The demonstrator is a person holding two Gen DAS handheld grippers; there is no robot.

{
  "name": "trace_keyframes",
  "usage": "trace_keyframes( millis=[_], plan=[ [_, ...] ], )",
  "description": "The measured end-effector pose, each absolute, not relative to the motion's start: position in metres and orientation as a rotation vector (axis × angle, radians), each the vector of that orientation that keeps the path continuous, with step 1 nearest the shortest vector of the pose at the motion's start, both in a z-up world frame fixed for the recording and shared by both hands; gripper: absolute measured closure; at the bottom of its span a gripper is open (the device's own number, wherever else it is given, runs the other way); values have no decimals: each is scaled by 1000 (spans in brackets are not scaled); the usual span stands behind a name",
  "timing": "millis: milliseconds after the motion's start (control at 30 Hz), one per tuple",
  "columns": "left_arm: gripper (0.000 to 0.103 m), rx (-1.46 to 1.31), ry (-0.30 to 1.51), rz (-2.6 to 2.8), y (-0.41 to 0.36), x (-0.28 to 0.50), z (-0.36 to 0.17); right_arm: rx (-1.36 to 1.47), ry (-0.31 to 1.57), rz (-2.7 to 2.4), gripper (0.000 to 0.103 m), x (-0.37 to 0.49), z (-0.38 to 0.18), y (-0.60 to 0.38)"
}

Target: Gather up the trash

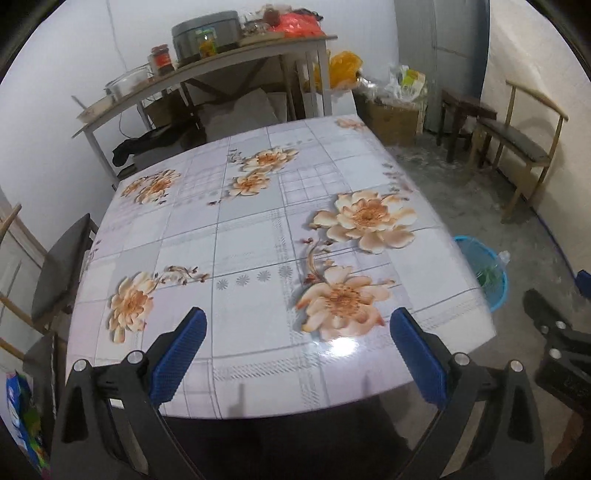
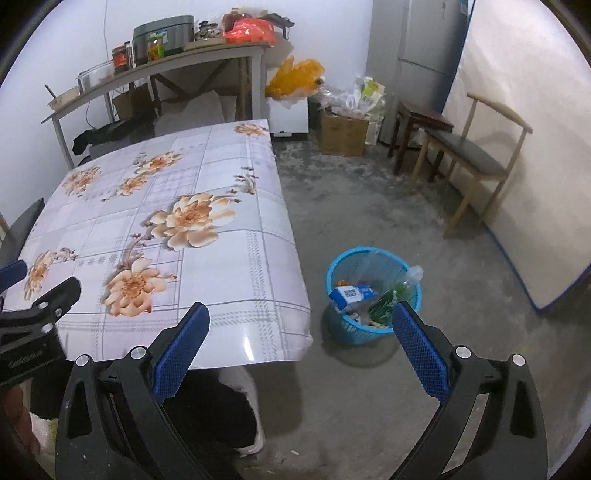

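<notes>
Showing only here, right-wrist view: carton point(image 2: 351, 296) inside blue basket point(image 2: 369, 258).

1. A plain room in a home, used for eating and storing food.
2. A dining table point(image 1: 258, 236) fills the middle, covered with a glossy cloth printed with orange flowers and grey checks.
3. Against the white back wall stands a long side table point(image 2: 155, 70) crowded with a rice cooker point(image 2: 164, 33), food jars point(image 2: 120, 55) and an orange plastic bag point(image 2: 251, 29).
4. A tall refrigerator point(image 2: 432, 55) stands in the far corner, with a cardboard box point(image 2: 343, 133) and plastic bags near it.
5. A wooden chair point(image 2: 476, 155) and a dark stool point(image 2: 421, 129) stand by the right wall.
6. The floor point(image 2: 369, 206) is bare, dusty concrete.
7. A blue plastic wastebasket point(image 2: 369, 291) holding rubbish stands on the floor near the table's corner.
</notes>
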State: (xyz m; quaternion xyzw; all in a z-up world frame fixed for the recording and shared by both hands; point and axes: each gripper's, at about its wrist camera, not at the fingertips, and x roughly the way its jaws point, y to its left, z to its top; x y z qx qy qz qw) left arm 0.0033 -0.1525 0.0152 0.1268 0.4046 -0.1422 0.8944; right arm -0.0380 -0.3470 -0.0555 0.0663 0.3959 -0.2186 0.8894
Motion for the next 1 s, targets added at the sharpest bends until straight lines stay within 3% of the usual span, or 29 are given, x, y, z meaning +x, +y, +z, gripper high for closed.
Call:
trace_keyframes(
  millis=[1000],
  plan=[
    [6, 270, 867, -356, -171, -20, 24, 198, 802, -698, 8, -78, -47, -376]
  ],
)
